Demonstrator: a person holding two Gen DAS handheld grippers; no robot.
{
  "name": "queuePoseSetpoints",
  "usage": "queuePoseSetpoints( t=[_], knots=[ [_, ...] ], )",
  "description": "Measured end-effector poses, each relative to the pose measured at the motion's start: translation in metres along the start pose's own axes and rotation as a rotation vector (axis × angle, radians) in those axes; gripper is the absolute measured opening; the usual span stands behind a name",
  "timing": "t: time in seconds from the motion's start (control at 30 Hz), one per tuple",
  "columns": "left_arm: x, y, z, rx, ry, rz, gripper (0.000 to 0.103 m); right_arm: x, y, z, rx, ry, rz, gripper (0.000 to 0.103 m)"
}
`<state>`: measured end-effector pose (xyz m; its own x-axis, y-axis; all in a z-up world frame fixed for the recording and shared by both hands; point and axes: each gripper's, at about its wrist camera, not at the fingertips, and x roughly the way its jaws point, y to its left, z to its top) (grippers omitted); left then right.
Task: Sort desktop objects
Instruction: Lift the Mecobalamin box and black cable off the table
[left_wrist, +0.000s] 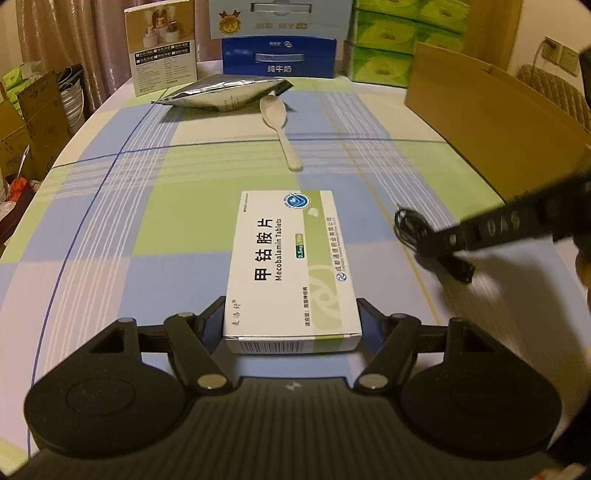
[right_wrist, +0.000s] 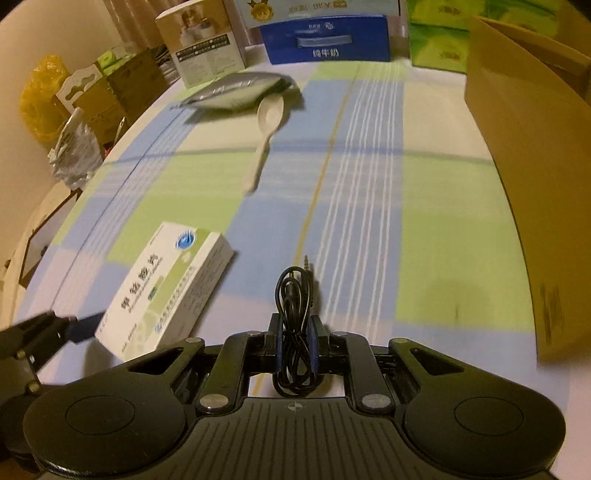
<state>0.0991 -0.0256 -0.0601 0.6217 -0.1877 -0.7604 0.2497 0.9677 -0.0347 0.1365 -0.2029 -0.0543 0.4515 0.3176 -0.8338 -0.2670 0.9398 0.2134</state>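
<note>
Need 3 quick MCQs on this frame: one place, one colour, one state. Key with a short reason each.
1. The spoon lies:
A. just in front of the silver pouch
B. on the medicine box
C. inside the cardboard box

2. The coiled cable is:
A. white
B. black
C. green

3. The right tongs are:
A. open and empty
B. shut on the spoon
C. shut on the cable

Key: 1 A, its bowl sits by the pouch's edge. 2 B, black loops. 3 C, pads pinch the coil.
</note>
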Motion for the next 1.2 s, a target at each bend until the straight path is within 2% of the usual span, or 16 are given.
queuePoseSetpoints(
  t=[0.1, 0.17, 0.33, 0.5, 0.57, 0.63, 0.87, 0.97, 1.0, 1.03, 1.2],
  knots=[
    [-0.011, 0.001, -0.008, -0.004, -0.013, 0.003, 0.069, -0.010, 0.004, -0.019, -0.004, -0.045, -0.015, 0.011],
    [-0.014, 0.005, -0.011, -0.016, -0.020, 0.003, 0.075, -0.014, 0.009, -0.027, -0.035, -0.070, -0.037, 0.011],
    [-0.015, 0.011, -0.011, -0.032, -0.032, -0.007, 0.077, -0.011, 0.014, -0.035, -0.079, -0.115, -0.048, 0.013],
    [-0.013, 0.006, -0.010, -0.001, -0.048, -0.008, 0.080, -0.007, 0.014, -0.037, -0.105, -0.154, -0.050, 0.024],
    [-0.011, 0.004, -0.010, 0.008, -0.045, -0.003, 0.080, -0.005, 0.014, -0.036, -0.118, -0.165, -0.053, 0.035],
    [-0.009, 0.004, -0.009, 0.006, -0.043, -0.007, 0.080, -0.003, 0.015, -0.036, -0.135, -0.171, -0.058, 0.036],
    [-0.004, 0.006, -0.009, -0.002, -0.039, -0.003, 0.080, 0.003, 0.023, -0.036, -0.222, -0.175, -0.094, 0.036],
    [-0.003, 0.007, -0.009, -0.006, -0.038, -0.002, 0.080, 0.004, 0.022, -0.035, -0.220, -0.174, -0.094, 0.035],
    [-0.002, 0.007, -0.008, -0.007, -0.039, -0.002, 0.080, 0.004, 0.023, -0.036, -0.220, -0.172, -0.096, 0.033],
    [-0.002, 0.007, -0.008, -0.008, -0.039, -0.003, 0.080, 0.003, 0.023, -0.036, -0.219, -0.172, -0.096, 0.022],
    [0.002, 0.006, -0.005, -0.002, -0.044, -0.005, 0.081, 0.003, 0.022, -0.035, -0.205, -0.165, -0.094, 0.020]
  ],
)
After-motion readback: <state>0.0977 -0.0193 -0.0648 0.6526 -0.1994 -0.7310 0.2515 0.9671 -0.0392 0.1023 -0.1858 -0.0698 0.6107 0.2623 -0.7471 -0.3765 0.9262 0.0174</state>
